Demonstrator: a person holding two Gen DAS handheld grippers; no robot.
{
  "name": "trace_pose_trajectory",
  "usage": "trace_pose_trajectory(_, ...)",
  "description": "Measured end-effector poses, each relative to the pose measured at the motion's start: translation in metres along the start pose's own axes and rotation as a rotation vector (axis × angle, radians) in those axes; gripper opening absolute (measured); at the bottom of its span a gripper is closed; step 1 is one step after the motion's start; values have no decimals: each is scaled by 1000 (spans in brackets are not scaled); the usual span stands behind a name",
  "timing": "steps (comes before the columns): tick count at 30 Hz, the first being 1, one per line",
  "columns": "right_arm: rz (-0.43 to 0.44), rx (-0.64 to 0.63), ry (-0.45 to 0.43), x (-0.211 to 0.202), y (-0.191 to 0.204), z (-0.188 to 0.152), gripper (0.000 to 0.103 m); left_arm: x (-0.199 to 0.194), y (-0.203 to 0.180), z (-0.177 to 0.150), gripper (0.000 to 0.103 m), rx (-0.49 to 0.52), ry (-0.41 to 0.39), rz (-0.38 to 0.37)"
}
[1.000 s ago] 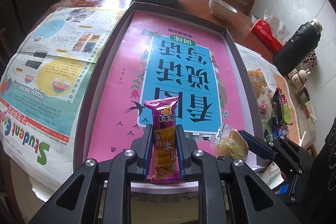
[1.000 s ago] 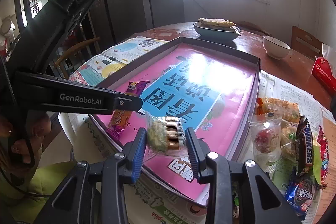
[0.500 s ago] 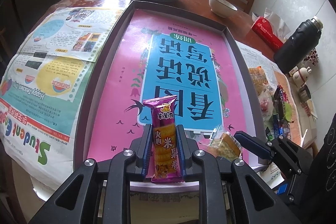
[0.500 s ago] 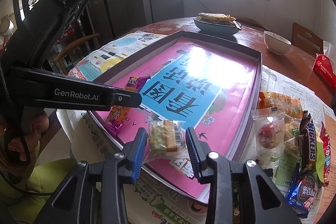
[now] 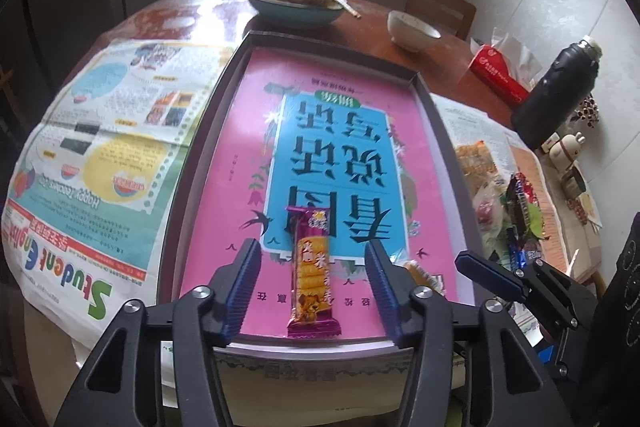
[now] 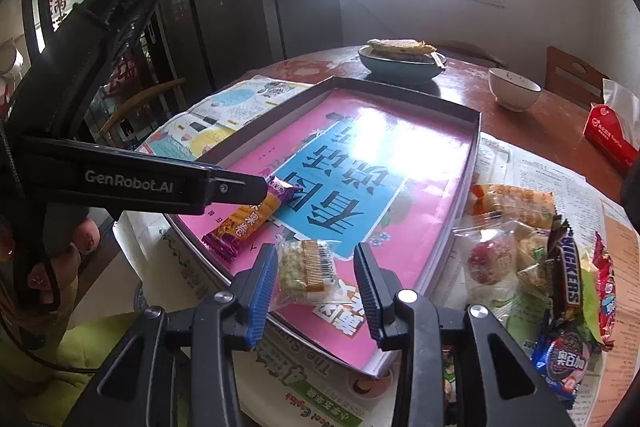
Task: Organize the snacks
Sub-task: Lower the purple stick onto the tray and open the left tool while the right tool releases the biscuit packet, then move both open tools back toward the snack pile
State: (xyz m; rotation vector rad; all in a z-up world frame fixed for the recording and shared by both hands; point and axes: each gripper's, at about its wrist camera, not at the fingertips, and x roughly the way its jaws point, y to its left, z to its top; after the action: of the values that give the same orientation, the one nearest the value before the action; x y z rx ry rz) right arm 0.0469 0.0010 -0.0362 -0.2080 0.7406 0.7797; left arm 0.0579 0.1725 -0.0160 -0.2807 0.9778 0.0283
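Observation:
A purple and orange snack bar (image 5: 312, 277) lies in the pink-lined tray (image 5: 200, 155) near its front edge. My left gripper (image 5: 312, 259) is open, its fingers apart on either side of the bar without touching it. The bar also shows in the right wrist view (image 6: 250, 219). A clear-wrapped cracker snack (image 6: 306, 269) lies in the tray's front corner between the fingers of my right gripper (image 6: 316, 259), which is open. In the left wrist view the cracker snack (image 5: 418, 273) is partly hidden behind my right finger.
A pile of loose snacks (image 6: 532, 259) lies on newspaper right of the tray. Beyond the tray stand a dish of food (image 5: 296, 1), a white bowl (image 5: 412, 31), a red tissue pack (image 5: 500, 75) and a black flask (image 5: 556, 91). Newspaper (image 5: 92, 163) covers the table's left.
My left gripper opened and let go of the snack bar, which now lies flat in the tray. My right gripper opened wider around the cracker snack, which now rests in the tray.

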Motion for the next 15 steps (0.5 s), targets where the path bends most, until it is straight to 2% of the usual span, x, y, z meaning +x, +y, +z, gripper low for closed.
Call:
trace_pose_trajectory(4,-24,10,-16,-8,-3,1,53,-7,-6,1,70,21,-25,-2)
trace_pose_trajectory(8,-48,38,-34,-16,-11,1,57,-12,-11,1,75,31,-40,-9)
trace_pose_trajectory(15,-84,79,-84,-37,-26,4,62,-21,-27,2,77,57,-60,-31)
